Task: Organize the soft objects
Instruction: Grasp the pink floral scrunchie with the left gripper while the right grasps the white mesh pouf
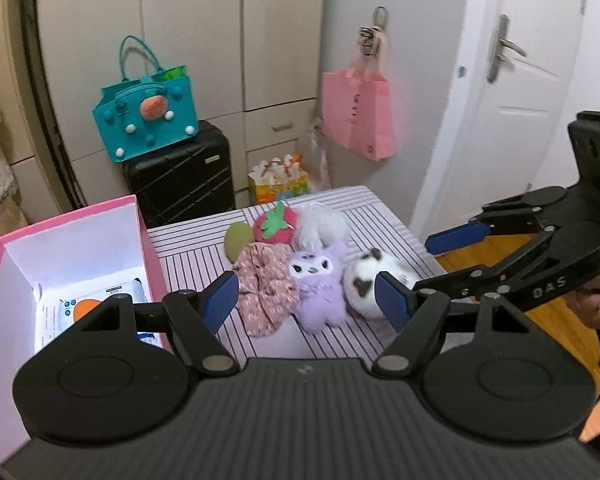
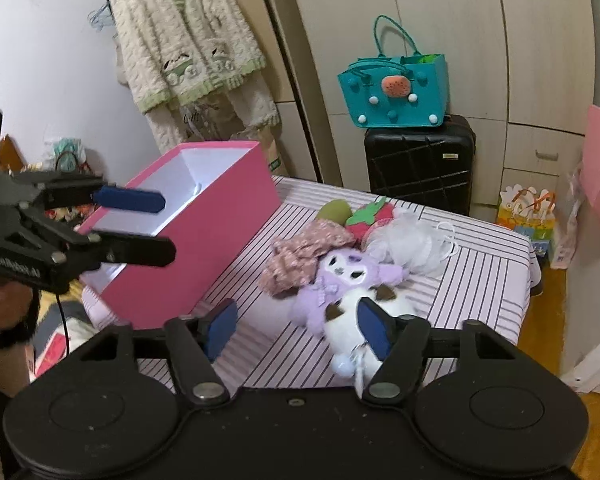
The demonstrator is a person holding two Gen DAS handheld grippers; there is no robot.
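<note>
Surface: a bench (image 2: 480,256) under a pink-striped cloth; a pink box (image 2: 204,240) stands along its left edge, open at the top.
Soft things: a heap near the middle of the bench, each touching its neighbour. A floral scrunchie (image 1: 262,284), a purple plush doll (image 1: 318,284) and a white plush with brown patches (image 1: 360,284) form the near row; a green pad (image 1: 236,238), a strawberry plush (image 1: 276,224) and a white mesh puff (image 1: 324,222) lie toward the far edge.
Left hand-held gripper (image 1: 306,302): jaws wide, nothing between the pads; hovers above the near row, by the scrunchie and doll.
Right hand-held gripper (image 2: 296,330): jaws wide and empty; its right pad overlaps the white plush in its own view, contact not clear.
Box contents: a packet of wipes (image 1: 96,308) at the bottom, partly behind the left gripper's arm.
Step in hand (judged): approach for a first pick, most likely one toy per gripper, then into the box.
Doing it well: lower onto a single toy and close on its body, not on a loop or ear, so the neighbours do not drag along; lift clear before crossing the box wall.
Hidden or unclear: the near edge of the bench lies behind both gripper bodies; the heap's undersides are unseen; the white plush's dangling charm (image 2: 346,362) is blurred.
</note>
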